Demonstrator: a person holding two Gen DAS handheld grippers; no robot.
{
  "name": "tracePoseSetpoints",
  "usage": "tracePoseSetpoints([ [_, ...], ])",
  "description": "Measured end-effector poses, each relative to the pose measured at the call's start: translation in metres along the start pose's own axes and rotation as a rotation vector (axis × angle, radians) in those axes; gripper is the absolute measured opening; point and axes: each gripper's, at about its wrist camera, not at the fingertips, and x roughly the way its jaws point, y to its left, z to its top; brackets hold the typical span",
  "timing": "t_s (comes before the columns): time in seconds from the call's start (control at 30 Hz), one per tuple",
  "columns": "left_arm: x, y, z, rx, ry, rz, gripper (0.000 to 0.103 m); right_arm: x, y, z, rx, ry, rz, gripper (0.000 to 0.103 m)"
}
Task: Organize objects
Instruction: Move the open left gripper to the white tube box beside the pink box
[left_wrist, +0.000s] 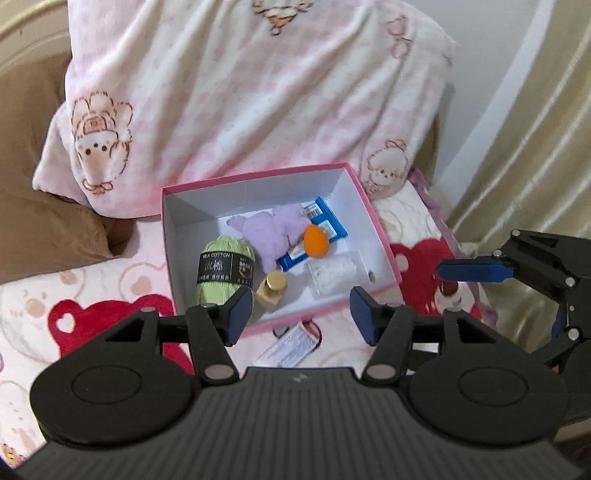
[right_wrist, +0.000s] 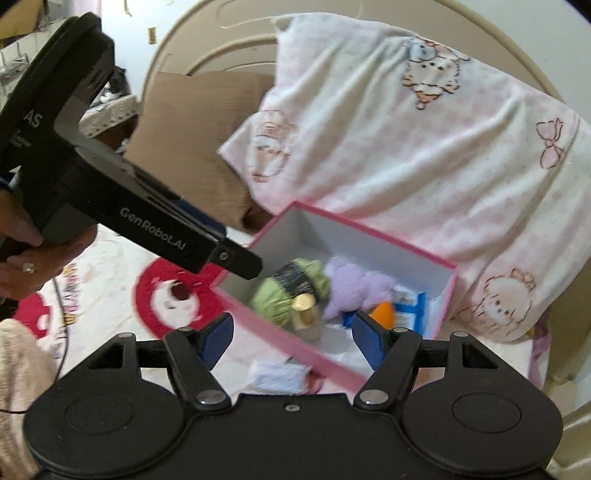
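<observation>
While both grippers are held above the bed (left_wrist: 122, 280), the pink box (left_wrist: 384, 251) is seen resting by the pillow (left_wrist: 258, 92), green yarn (left_wrist: 225, 273) inside. The left gripper (left_wrist: 301, 314) and right gripper (right_wrist: 291, 338) fingers are parted, nothing gripped.

My box (left_wrist: 384, 251) sits on the bed before the blanket (left_wrist: 258, 92); in it, yarn (left_wrist: 225, 273) left, plush (left_wrist: 273, 236) far, bottle (left_wrist: 272, 291) near.

cream headboard (right_wrist: 207, 40), brown pillow (right_wrist: 195, 122), pale curtain (left_wrist: 535, 155) beside bed.
</observation>
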Motion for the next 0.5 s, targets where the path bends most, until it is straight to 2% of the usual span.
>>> tracePoseSetpoints([
  [0.1, -0.01, -0.006, -0.017, 0.014, 0.013, -0.003, 0.061, -0.007, 0.015, -0.014, -0.014, -0.001, 0.023, 0.077],
  [0.27, -0.008, -0.002, -0.053, -0.025, 0.043, -0.026, 0.061, 0.0, 0.033, -0.041, -0.033, 0.0, 0.049, 0.081],
  [0.5, 0.027, 0.011, -0.092, -0.069, 0.075, -0.062, 0.061, 0.026, 0.043, -0.074, -0.034, -0.01, 0.052, 0.083],
])
